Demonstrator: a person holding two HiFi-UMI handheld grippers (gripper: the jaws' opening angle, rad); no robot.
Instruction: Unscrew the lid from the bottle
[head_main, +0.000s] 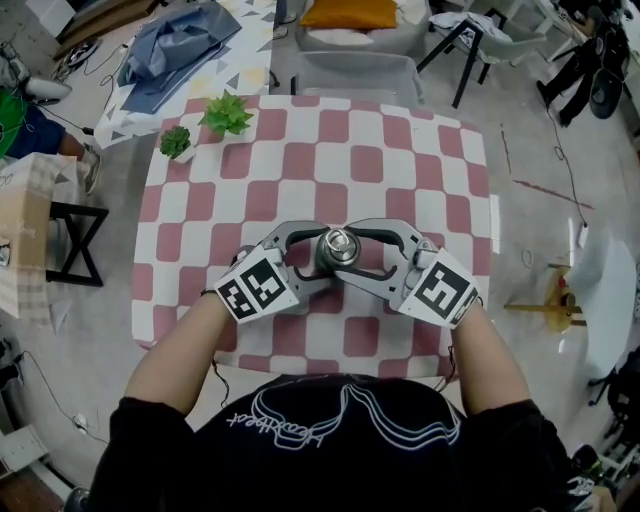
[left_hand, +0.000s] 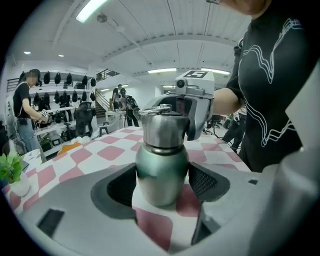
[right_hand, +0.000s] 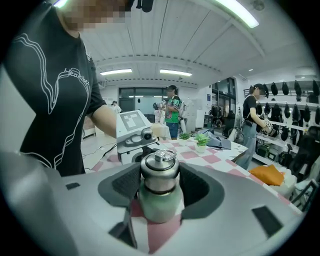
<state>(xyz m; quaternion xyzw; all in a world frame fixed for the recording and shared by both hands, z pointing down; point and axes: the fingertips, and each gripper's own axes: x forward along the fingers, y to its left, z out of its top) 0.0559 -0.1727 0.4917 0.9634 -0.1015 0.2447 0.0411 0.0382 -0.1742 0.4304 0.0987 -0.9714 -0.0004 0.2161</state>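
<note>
1. With the bottle (head_main: 338, 250) upright at 6 o'clock on the table (head_main: 400, 150), close to the near edge, both grippers are on it at once.
2. Left gripper (left_hand: 162, 185) comes in from about 8 o'clock. Its jaws are roughly half spread and the pads are pressed on the green body.
3. Right gripper (right_hand: 160, 186) comes in from about 4 o'clock. Its jaws are set fairly wide and clamped on the steel lid (right_hand: 159, 172), higher up than the left's grip.
4. Step in hand, I'd say: breaking the lid loose.
5. To do it well:
   - Lock the body with the left so it can't spin.
   - Roll the right wrist anticlockwise about the bottle's axis.
   - Don't tip the bottle or pull up before the threads run out.
   - Re-grip when the wrist runs out of turn.
6. Slip looks likely, smooth metal on both grips.
7. Hard to tell:
   - The seam between lid and body shows no gap I can read, so how far it's loosened is unknown.
   - From above, the lid and jaws hide the body.
   - The bottle's foot is cut off in the right gripper view.
8. Plants (head_main: 226, 114) at 11 o'clock, well apart.
</note>
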